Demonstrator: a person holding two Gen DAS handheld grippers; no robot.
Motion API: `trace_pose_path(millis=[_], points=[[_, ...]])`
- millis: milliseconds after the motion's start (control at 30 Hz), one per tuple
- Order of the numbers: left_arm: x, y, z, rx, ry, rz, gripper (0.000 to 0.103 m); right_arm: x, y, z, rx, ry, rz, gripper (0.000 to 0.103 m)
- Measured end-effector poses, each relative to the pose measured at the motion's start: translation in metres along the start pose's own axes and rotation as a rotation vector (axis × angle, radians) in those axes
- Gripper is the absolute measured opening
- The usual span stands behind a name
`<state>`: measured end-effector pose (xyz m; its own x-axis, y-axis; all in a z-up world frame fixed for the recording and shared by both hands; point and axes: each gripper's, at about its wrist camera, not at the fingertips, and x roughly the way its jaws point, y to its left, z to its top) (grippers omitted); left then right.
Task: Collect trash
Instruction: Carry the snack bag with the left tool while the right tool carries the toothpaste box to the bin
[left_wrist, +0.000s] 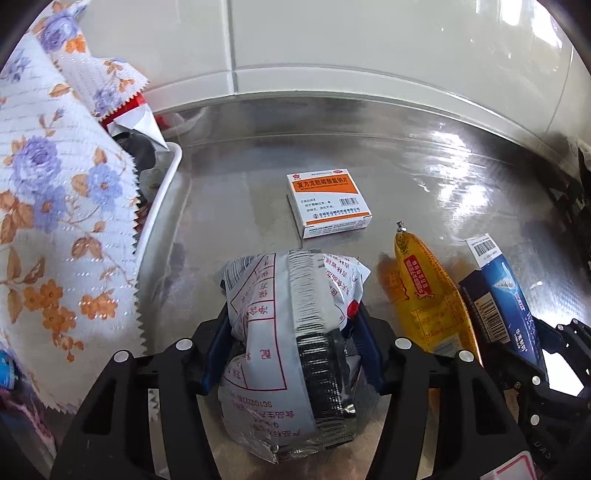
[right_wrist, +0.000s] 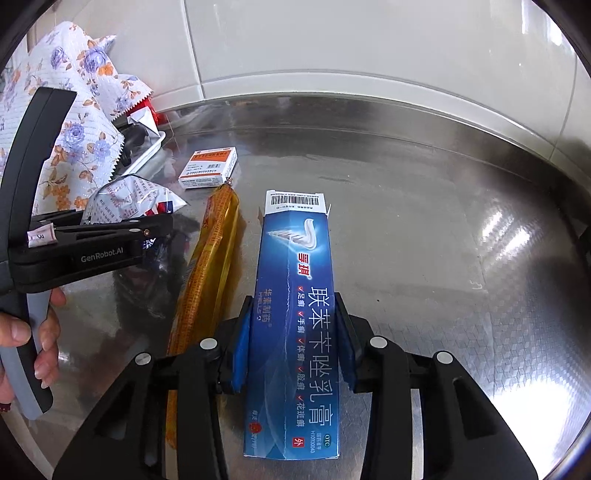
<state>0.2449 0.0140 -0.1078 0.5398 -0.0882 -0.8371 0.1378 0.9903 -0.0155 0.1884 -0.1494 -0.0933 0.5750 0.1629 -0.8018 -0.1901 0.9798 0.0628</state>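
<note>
The left tool (left_wrist: 291, 332) is clamped on a crumpled silver wrapper (left_wrist: 291, 317) with red print, held over the shiny metal bench (left_wrist: 461, 192). The right tool (right_wrist: 291, 343) grips a long blue carton (right_wrist: 291, 325) across its middle, barcode end pointing away. A yellow sausage pack (left_wrist: 428, 295) lies flat on the bench between the two held pieces. Farther off sits a white and orange medicine box (left_wrist: 328, 203), apart from the rest. At far left, a white tray (left_wrist: 166, 184) holds torn wrappers, half covered by a flowered cloth (left_wrist: 62, 206). White wall tiles (left_wrist: 332, 44) close the scene behind.
</note>
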Motion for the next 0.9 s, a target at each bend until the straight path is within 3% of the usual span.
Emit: trace_pose_path(millis=[400,667,900], points=[[-0.050,-0.003,-0.028,0.039,-0.044,-0.047,0.058,-0.050,0.002,-0.023,0.042,-0.045,-0.040,0.041],[-0.099,-0.016,-0.066,0.088,-0.078,-0.083,0.058,-0.097,0.004,-0.062,0.081,-0.067,-0.067,0.041],[-0.127,-0.021,-0.100,0.064,-0.086,-0.082,0.058,-0.130,0.008,-0.096,0.069,-0.072,-0.055,0.041]])
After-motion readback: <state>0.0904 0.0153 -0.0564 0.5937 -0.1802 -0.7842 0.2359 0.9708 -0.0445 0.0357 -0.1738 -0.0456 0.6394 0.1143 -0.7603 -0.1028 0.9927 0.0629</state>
